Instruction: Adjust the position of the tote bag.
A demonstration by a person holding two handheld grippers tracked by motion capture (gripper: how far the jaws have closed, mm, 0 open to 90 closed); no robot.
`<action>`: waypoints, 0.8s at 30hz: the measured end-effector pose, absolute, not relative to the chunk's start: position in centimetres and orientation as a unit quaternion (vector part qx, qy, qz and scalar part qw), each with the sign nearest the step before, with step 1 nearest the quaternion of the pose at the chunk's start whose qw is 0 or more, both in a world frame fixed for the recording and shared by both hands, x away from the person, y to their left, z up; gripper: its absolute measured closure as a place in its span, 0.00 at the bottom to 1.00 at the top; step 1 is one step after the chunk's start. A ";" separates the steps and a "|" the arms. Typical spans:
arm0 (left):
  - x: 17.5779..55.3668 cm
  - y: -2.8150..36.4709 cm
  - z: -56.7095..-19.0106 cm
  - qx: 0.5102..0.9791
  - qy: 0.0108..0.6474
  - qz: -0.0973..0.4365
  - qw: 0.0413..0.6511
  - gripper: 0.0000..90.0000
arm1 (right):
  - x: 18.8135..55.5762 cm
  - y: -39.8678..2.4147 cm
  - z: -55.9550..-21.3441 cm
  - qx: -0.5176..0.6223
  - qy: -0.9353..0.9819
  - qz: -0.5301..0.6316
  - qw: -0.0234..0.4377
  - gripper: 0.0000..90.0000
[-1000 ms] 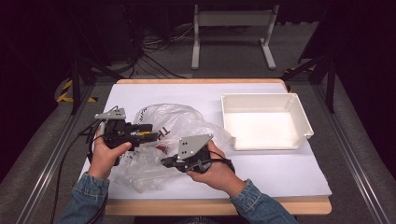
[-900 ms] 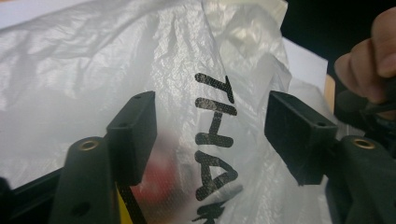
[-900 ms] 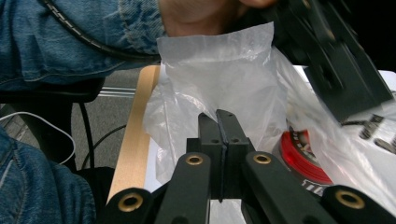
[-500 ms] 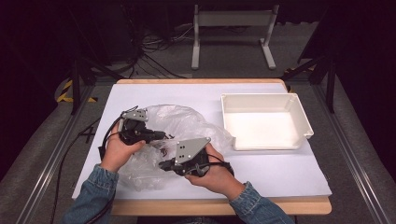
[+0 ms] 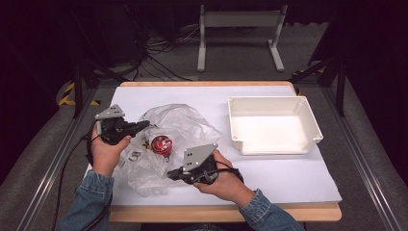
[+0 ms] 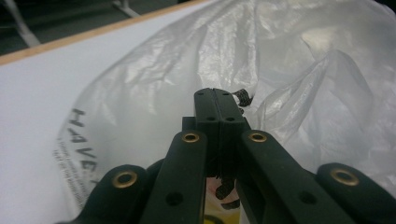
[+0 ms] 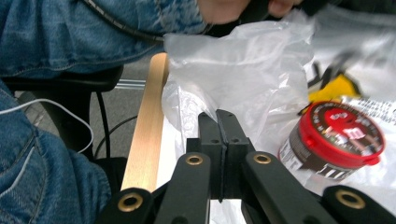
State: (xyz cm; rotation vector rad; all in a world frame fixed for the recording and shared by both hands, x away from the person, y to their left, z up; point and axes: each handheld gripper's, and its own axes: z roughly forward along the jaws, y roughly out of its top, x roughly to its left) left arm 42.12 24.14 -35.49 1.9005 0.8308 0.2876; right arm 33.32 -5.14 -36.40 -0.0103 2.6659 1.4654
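A crumpled clear plastic bag [image 5: 190,126] with black print lies on the left half of the white table cover. Inside it rests a small jar with a red lid [image 5: 161,144], which lies tilted in the right gripper view [image 7: 338,135]. My left gripper [image 5: 143,125] is at the bag's upper left edge, jaws shut [image 6: 215,95], and a scrap of printed film pokes out at their tips. My right gripper [image 5: 171,174] is at the bag's near edge. It is shut [image 7: 219,119] where the bag's film [image 7: 233,70] rises just ahead.
An empty white tray [image 5: 274,147] stands at the right of the table. The white cover [image 5: 269,178] is bare in front of it. The table's wooden front edge [image 7: 147,126] runs close behind my right gripper. A denim sleeve [image 7: 70,32] reaches across above it.
My left gripper swung right over the bag, then drew back left with the film. The jar's red lid now shows plainly. My right gripper has barely moved.
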 end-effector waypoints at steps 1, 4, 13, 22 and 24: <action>42.1 24.7 -35.6 0.780 0.352 0.123 0.502 1.00 | 33.4 -5.1 -36.6 -0.003 0.877 0.478 0.048 1.00; 42.4 25.5 -36.0 0.770 0.368 0.128 0.505 1.00 | 33.7 -5.1 -37.1 0.001 0.881 0.472 0.039 1.00; 43.1 27.3 -37.1 0.740 0.397 0.142 0.525 1.00 | 34.5 -5.3 -38.3 0.014 0.888 0.459 0.017 1.00; 42.6 27.3 -36.6 0.732 0.386 0.143 0.543 1.00 | 34.5 -5.0 -39.0 0.016 0.891 0.454 0.000 0.87; 42.6 27.1 -36.7 0.735 0.380 0.144 0.543 1.00 | 34.7 -5.4 -38.1 0.024 0.876 0.482 0.006 0.77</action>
